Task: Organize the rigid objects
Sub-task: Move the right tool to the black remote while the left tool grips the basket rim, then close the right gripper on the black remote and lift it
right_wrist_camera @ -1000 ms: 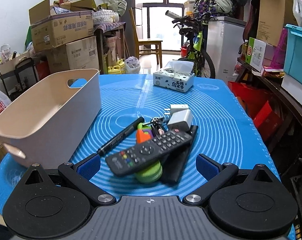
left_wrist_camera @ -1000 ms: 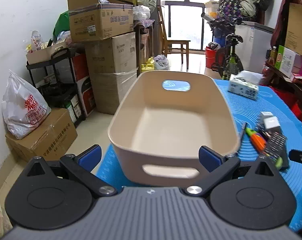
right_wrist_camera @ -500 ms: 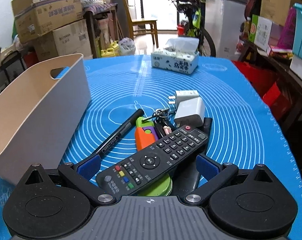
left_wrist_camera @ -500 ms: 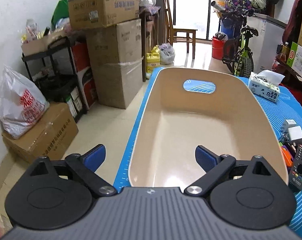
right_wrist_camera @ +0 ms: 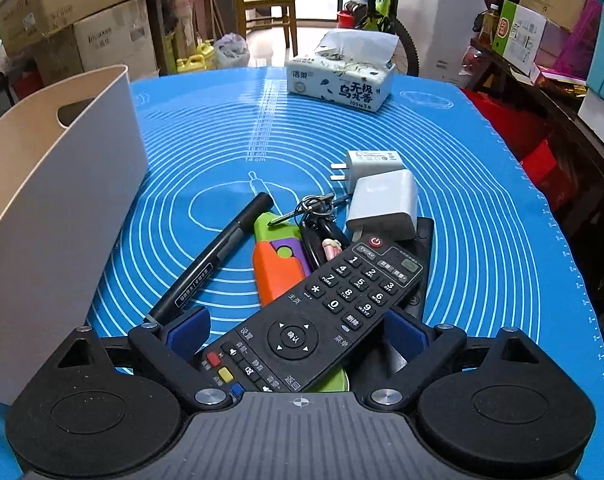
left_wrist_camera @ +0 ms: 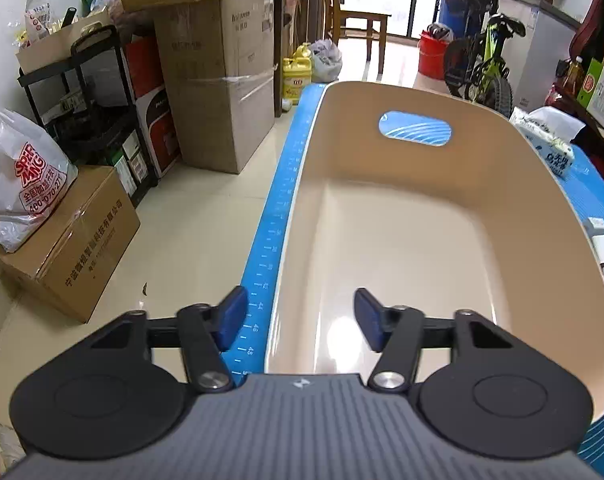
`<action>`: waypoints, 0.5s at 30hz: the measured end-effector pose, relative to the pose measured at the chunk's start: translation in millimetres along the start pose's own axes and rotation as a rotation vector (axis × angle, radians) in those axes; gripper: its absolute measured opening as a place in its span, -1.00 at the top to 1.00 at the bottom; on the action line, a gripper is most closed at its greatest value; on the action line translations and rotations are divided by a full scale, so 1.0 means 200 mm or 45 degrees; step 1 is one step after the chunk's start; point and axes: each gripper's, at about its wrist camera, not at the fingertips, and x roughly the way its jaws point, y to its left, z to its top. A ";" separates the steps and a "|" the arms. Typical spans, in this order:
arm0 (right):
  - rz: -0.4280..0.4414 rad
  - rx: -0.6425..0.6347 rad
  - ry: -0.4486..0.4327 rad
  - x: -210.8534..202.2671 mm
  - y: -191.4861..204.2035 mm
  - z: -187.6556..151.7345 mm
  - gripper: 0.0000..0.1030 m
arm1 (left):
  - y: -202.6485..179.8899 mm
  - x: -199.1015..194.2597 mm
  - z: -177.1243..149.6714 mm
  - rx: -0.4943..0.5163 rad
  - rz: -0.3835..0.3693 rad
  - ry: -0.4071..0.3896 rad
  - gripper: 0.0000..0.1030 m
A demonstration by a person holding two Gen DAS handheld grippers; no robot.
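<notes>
A beige bin (left_wrist_camera: 554, 184) stands empty on the blue mat's left side. My left gripper (left_wrist_camera: 300, 320) straddles its near left wall, one pad outside, one inside; the jaws are closing, with gaps still showing either side of the wall. In the right wrist view a black remote (right_wrist_camera: 322, 312) lies slantwise on a pile: a black marker (right_wrist_camera: 218, 260), an orange and green toy (right_wrist_camera: 278, 268), keys (right_wrist_camera: 314, 208), two white chargers (right_wrist_camera: 386, 204) and a green tin (right_wrist_camera: 334, 380). My right gripper (right_wrist_camera: 298, 332) is low over the remote, jaws wide and closing, the remote between them.
A tissue pack (right_wrist_camera: 342, 76) sits at the mat's (right_wrist_camera: 482, 240) far end. The bin (right_wrist_camera: 62, 184) is just left of the pile. Left of the table, cardboard boxes (left_wrist_camera: 218, 80), a black shelf (left_wrist_camera: 98, 120) and a plastic bag (left_wrist_camera: 18, 176) crowd the floor. A bicycle (left_wrist_camera: 482, 60) stands behind.
Both grippers moved forward and tipped down. The left went from in front of the bin to astride its left wall and narrowed. The right came down over the remote.
</notes>
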 end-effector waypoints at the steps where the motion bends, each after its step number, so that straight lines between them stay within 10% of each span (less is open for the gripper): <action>1: -0.014 -0.011 0.018 0.01 0.00 0.01 -0.83 | 0.00 0.01 0.00 0.003 0.004 0.009 0.14; 4: -0.026 -0.026 0.059 0.03 0.01 0.03 -0.83 | 0.00 0.04 0.00 0.000 0.006 0.039 0.53; 15: -0.023 -0.011 0.093 0.06 -0.06 0.03 -0.34 | 0.04 0.05 0.01 -0.028 0.027 0.036 0.84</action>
